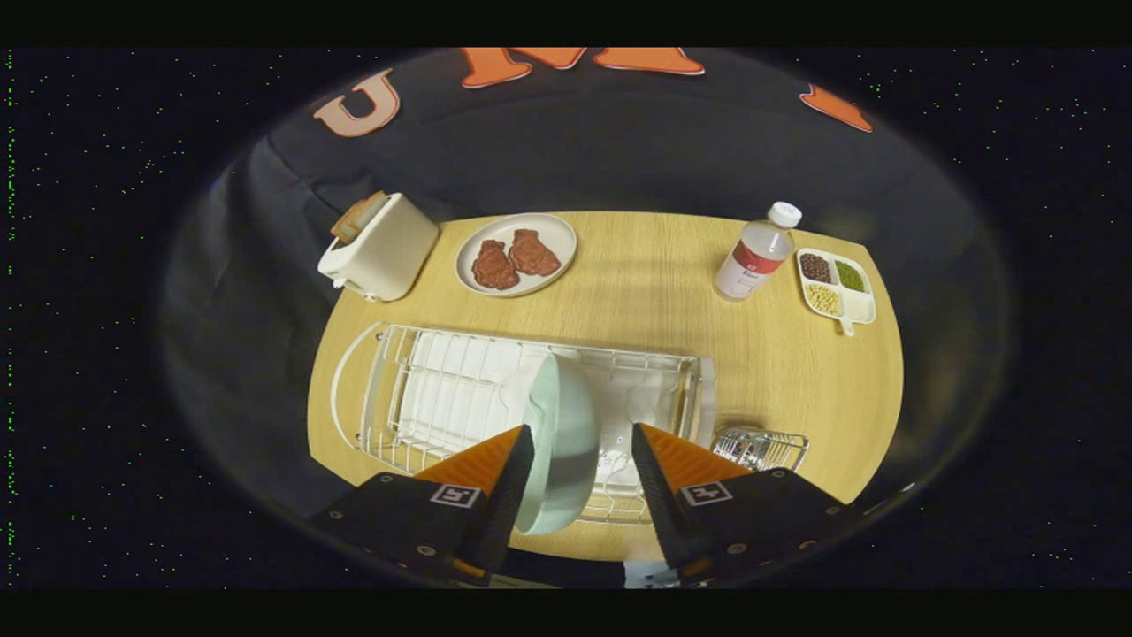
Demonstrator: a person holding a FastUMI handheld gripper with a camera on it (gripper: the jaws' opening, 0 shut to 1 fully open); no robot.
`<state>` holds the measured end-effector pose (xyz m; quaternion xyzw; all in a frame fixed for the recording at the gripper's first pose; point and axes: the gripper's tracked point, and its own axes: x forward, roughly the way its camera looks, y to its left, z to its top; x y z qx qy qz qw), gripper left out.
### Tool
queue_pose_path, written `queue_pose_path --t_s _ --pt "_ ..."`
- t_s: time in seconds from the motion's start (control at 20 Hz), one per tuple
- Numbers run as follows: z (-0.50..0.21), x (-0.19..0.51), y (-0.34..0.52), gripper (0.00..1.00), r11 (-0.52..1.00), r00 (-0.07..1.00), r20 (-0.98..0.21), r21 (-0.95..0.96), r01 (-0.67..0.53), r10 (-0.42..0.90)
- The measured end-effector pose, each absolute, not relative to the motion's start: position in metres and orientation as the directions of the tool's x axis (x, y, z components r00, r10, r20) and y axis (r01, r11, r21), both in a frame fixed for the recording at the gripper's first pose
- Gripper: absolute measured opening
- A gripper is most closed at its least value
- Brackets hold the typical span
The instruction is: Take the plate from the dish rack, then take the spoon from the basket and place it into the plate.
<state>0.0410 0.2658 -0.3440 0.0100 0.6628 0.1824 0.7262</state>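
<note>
the gripper hangs spread wide, its fingers flanking the pale green ceramic plate, not yet squeezing. it stands upright in the white wire dish rack; the small wire basket sits at three o'clock.
</note>
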Motion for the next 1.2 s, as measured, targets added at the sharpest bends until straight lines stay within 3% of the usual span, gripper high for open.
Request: queue_pose_path --t_s 0.35,0.8,1.05,1.2 --pt "-0.362 0.02 0.272 0.36 0.951 -0.002 -0.991 0.131 -0.281 0.136" --pt "-0.35 0.018 0.28 0.29 0.957 0.003 -0.999 0.041 -0.288 0.043" --pt "-0.33 0.04 0.26 0.27 0.953 0.101 -0.995 -0.044 -0.3 -0.014" --pt "-0.315 0.036 0.256 0.23 0.963 0.096 -0.995 0.004 -0.268 0.03"
